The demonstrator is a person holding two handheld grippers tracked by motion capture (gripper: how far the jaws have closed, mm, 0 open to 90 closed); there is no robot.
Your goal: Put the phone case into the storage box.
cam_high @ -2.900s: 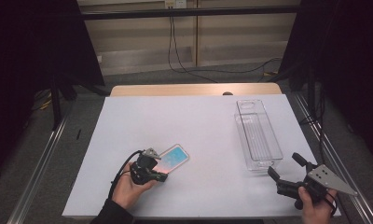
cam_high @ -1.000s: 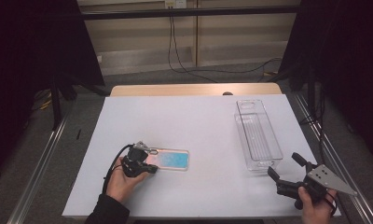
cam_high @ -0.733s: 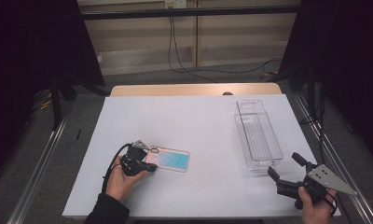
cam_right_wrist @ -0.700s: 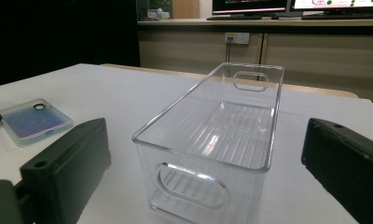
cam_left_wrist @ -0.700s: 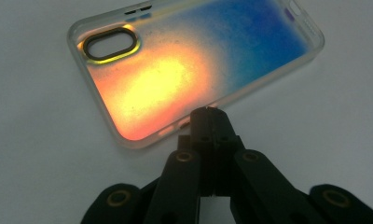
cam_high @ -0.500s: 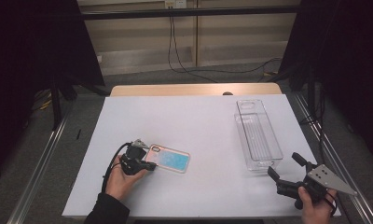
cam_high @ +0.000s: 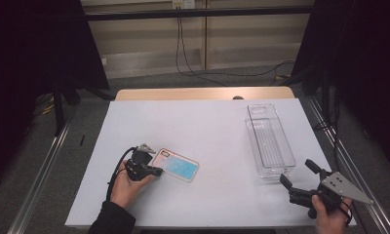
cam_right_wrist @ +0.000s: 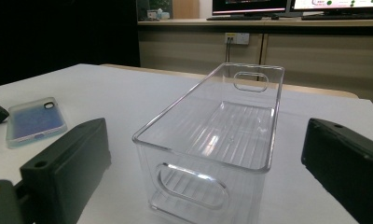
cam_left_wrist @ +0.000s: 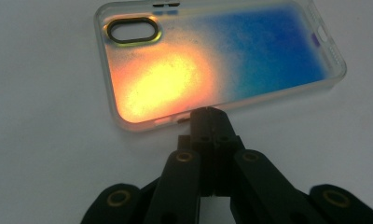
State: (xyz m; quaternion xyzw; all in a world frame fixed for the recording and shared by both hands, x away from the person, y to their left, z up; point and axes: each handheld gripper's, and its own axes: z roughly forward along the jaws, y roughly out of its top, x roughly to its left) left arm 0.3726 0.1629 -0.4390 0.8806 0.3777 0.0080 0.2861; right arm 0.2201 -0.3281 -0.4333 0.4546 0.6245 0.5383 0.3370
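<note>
A translucent phone case (cam_high: 176, 165), orange fading to blue, lies flat on the white table (cam_high: 207, 126) at the front left. My left gripper (cam_high: 155, 171) is shut, and its joined tips (cam_left_wrist: 210, 113) rest against the case's (cam_left_wrist: 212, 60) near long edge, by the camera cutout end. A clear plastic bin (cam_high: 270, 141) stands empty at the right. My right gripper (cam_high: 296, 171) is held open near the front right corner, just short of the bin's near end. In the right gripper view the bin (cam_right_wrist: 212, 135) sits between its wide-apart jaws, with the case (cam_right_wrist: 34, 122) far left.
A wooden strip (cam_high: 203, 93) runs along the table's far edge. Metal rails (cam_high: 44, 161) flank both sides. Cables (cam_high: 193, 68) lie on the floor behind, and dark curtains hang left and right.
The case has swung from pointing up-right to lying flat toward the right, with the left gripper at its end. Over the last second little moves. The right gripper stays still.
</note>
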